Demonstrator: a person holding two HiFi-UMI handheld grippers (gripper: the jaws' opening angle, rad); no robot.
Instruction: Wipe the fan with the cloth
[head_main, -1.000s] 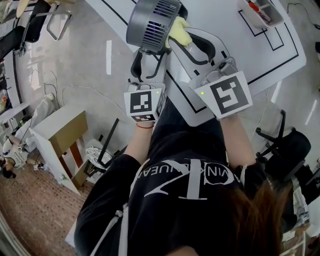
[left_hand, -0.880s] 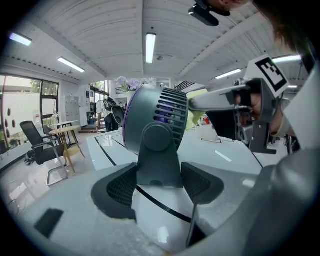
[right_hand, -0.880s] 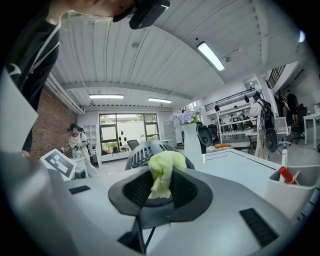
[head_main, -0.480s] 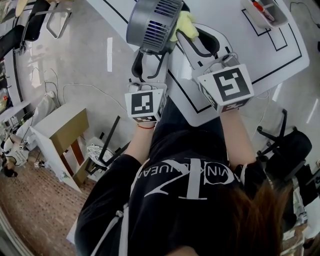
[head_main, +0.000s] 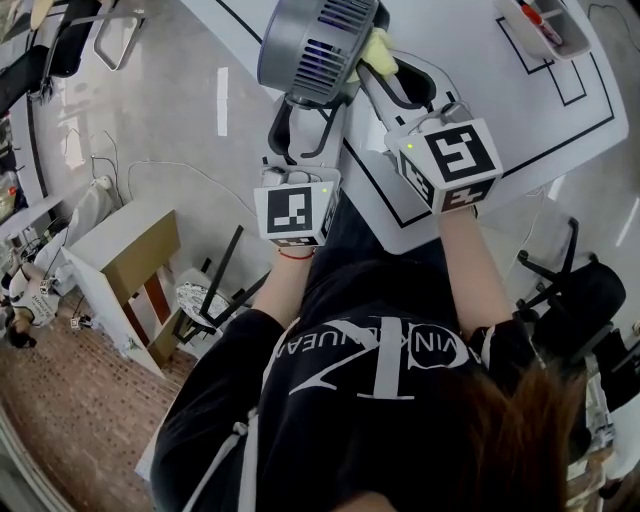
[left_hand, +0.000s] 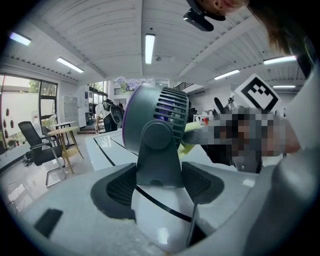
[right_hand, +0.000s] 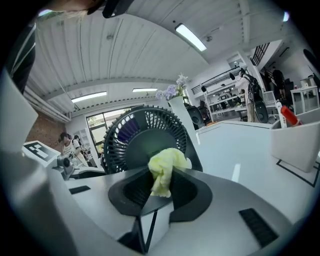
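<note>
Your left gripper (head_main: 305, 120) is clamped on the upright stand of the dark grey round desk fan (head_main: 315, 45). In the left gripper view the two jaws sit tight on either side of that stand, with the fan's slatted back housing (left_hand: 155, 125) rising just above them. The fan sits at the left edge of the white table with black marked lines (head_main: 470, 60), at the far end of your reach, with its back towards your left gripper and its grille facing right. Your right gripper (head_main: 390, 85) is closed on the crumpled pale yellow cloth (head_main: 378, 52). In the right gripper view the bunched cloth (right_hand: 165, 172) is pinched between the jaws and sticks up past their tips. It lies right against the black front grille (right_hand: 145, 140), low on the face and in front of the round hub. From the left gripper view a corner of yellow (left_hand: 192, 137) peeks out at the fan's right side. The two grippers sit near each other, left one behind the fan, right one in front. Far right on the table stands a white plastic bin (head_main: 545, 25) with something red in it, well apart from the fan.
</note>
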